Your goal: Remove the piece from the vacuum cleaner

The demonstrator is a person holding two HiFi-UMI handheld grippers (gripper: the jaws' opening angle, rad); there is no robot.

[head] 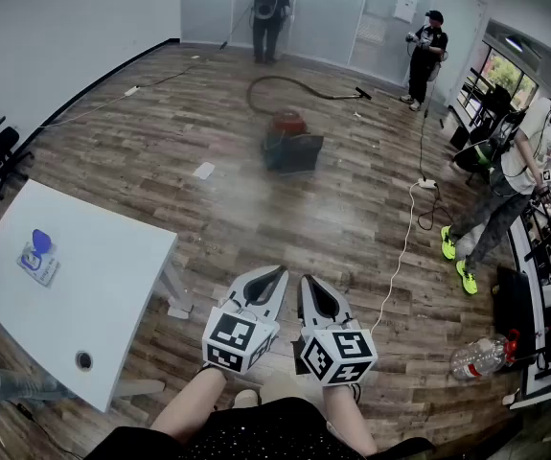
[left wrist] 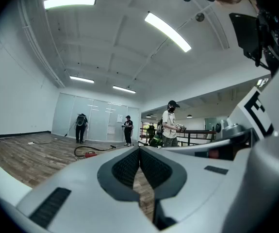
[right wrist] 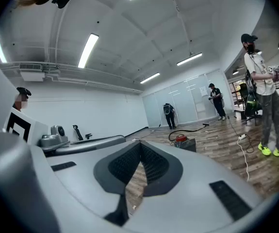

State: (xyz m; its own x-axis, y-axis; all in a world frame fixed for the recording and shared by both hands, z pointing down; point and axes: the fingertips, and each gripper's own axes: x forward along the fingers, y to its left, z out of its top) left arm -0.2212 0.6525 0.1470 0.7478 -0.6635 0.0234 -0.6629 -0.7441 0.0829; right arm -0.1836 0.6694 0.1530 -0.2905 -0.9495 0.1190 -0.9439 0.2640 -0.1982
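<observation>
A red vacuum cleaner sits on the wooden floor far ahead, its black hose curling off behind it to a floor nozzle. It shows small in the left gripper view and in the right gripper view. My left gripper and right gripper are held side by side close to my body, pointing at the vacuum cleaner from well short of it. Both are shut with nothing between the jaws.
A white table stands at my left with a blue item on it. A white cable runs across the floor on the right to a power strip. Three people stand around the room; a clear bottle lies at right.
</observation>
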